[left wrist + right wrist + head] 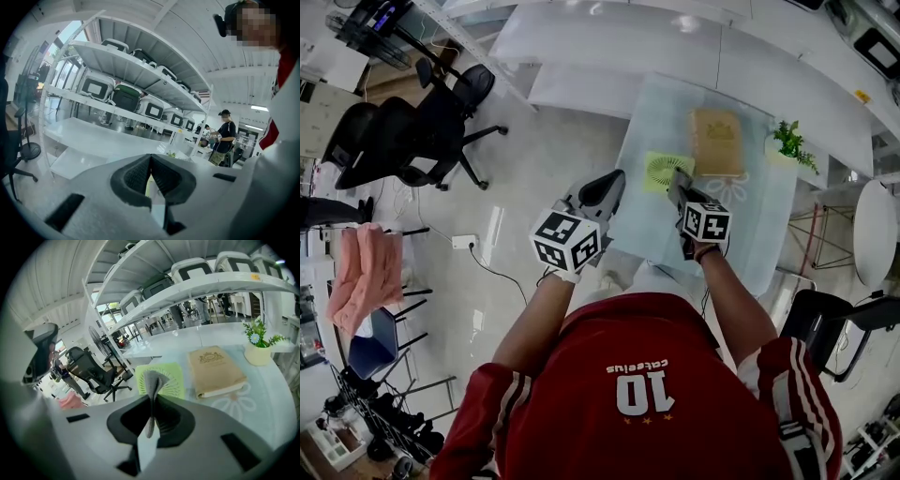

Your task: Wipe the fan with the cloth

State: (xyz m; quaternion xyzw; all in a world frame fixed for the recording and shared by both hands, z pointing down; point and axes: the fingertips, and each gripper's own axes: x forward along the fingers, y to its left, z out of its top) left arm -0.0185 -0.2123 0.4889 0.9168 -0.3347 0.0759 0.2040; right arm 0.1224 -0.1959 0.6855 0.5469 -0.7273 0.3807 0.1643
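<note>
1. The right gripper [152, 399] has its jaws closed on a small grey cloth [153, 379]. Only a narrow fold stands up past the pads. With so little cloth showing, I judge that a wipe could bring the hard jaw tips onto the fan's grille instead of fabric.

2. The fan [667, 172] is a flat lime-green unit lying on the near-left part of the glass table [769, 244], just beyond the right gripper [679, 187]. It looks light and nothing pins it. A sideways stroke may simply push it across the smooth top, possibly towards the table's left edge.

3. The left gripper [612, 180] hangs off the table's left side, over the floor. Its own view shows its jaws [150, 158] pressed together on nothing and aimed at the far shelves. From there it cannot brace the fan, so the sliding risk is real unless it comes across first.

4. The book [717, 141] sits just right of the fan, seemingly touching or nearly so. A stroke running rightward could catch it or drag the cloth under its cover.

5. The potted plant [789, 142] stands at the far right, apart from the fan. It is at risk only if the book gets shoved hard.

6. The pinch on the cloth looks thin, so friction against the grille ribs may pull it free.
</note>
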